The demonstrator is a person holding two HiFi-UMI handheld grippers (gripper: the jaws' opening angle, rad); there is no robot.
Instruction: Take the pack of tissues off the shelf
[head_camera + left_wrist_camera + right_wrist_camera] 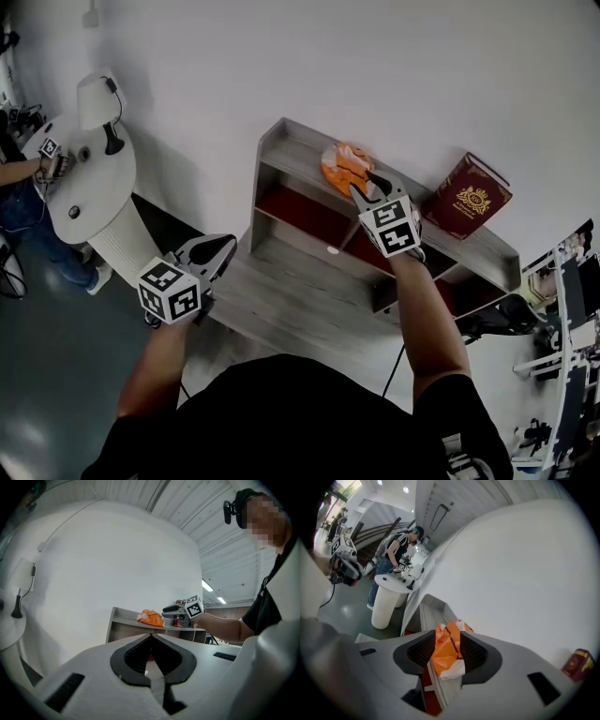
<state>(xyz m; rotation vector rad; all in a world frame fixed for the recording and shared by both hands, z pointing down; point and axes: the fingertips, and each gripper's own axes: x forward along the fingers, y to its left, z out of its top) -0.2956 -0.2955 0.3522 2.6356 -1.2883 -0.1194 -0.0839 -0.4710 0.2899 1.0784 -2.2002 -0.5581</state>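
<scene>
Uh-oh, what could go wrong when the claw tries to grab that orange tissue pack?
The right gripper has its jaws open round the near end of the pack of tissues on top of the shelf. If they close on just the crinkly wrapper, the pack may slip out when lifted. Pushing in too far could shove the soft pack against the wall instead of gripping it.

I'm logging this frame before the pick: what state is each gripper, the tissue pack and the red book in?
tissue pack: lying on the top board of the shelf.
right gripper: open, jaws on either side of the tissue pack.
left gripper: shut, empty.
red book: closed, leaning against the wall.
</scene>
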